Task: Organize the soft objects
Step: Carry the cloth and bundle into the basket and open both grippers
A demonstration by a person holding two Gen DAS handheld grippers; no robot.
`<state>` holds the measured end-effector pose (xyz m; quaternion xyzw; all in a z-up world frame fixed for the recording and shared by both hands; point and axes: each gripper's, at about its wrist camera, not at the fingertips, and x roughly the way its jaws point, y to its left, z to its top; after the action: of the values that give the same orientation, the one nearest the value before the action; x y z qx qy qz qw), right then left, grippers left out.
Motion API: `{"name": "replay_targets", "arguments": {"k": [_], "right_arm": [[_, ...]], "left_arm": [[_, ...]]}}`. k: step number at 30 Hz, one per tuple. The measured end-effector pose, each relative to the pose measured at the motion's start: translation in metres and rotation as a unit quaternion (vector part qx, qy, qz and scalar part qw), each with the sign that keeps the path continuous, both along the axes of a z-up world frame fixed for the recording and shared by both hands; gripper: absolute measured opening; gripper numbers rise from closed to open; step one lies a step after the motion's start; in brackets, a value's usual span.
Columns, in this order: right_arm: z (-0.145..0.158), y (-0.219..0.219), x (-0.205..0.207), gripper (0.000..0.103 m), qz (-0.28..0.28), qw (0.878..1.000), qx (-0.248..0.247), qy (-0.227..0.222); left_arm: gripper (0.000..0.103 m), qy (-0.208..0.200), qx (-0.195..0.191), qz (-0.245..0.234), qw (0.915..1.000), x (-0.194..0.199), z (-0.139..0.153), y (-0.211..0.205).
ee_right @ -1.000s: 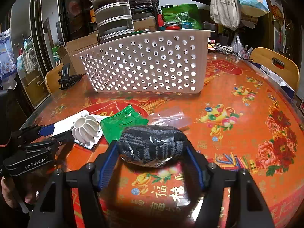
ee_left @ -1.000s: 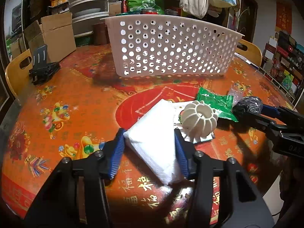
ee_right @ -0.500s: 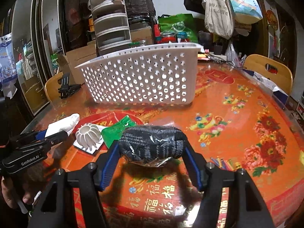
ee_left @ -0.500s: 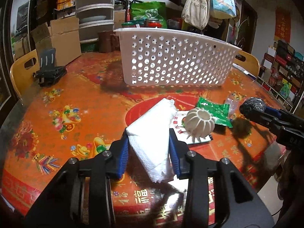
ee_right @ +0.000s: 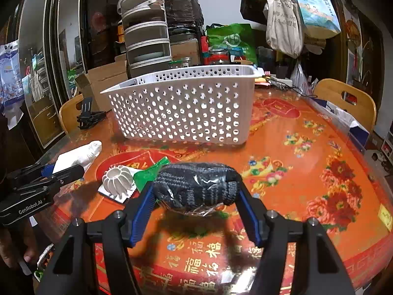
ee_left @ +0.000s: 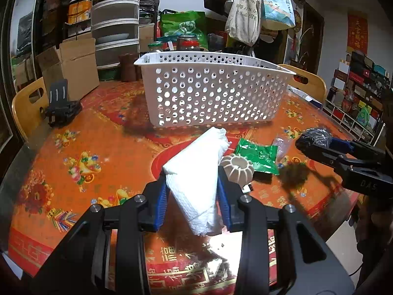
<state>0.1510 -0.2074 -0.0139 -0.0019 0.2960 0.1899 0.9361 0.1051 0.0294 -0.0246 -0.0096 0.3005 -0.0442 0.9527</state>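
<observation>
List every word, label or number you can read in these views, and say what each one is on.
"GenRobot.AI": side of the left gripper, seen from the right wrist view.
"DAS": body of the right gripper, partly cut off.
"福": repeated on the tablecloth near the front edge.
Red wall hanging: gold characters, too blurred to read.
Tote bag: printed characters, too blurred.
Green packet: no readable print.

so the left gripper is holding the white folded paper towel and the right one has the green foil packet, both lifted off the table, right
Not quite. The right gripper holds a dark knitted bundle in clear plastic wrap, as the right wrist view shows; the green foil packet lies on the orange table. The left gripper does hold the white folded paper towel.
</observation>
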Motion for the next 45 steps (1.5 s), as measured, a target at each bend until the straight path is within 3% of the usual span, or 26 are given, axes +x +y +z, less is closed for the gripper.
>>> {"name": "replay_targets", "arguments": {"k": [17,32,39,45], "right_arm": [[0.034,-0.001,0.011,0.065,0.005,1.0,-0.008,-0.026],[0.075,0.007,0.045,0.065,0.023,0.999,0.0,-0.043],[0.107,0.018,0.079,0.065,0.035,0.998,0.003,-0.044],[0.127,0.032,0.134,0.065,0.038,0.999,-0.006,-0.015]], "left_arm": [[0.033,-0.033,-0.007,-0.019,0.9992,0.012,0.045,-0.011],[0.033,-0.053,-0.021,-0.02,0.9982,0.057,0.092,-0.004],[0.033,-0.051,-0.025,-0.023,0.9981,0.103,0.123,-0.002],[0.033,-0.013,-0.029,-0.022,0.9993,0.168,0.135,-0.003]]}}
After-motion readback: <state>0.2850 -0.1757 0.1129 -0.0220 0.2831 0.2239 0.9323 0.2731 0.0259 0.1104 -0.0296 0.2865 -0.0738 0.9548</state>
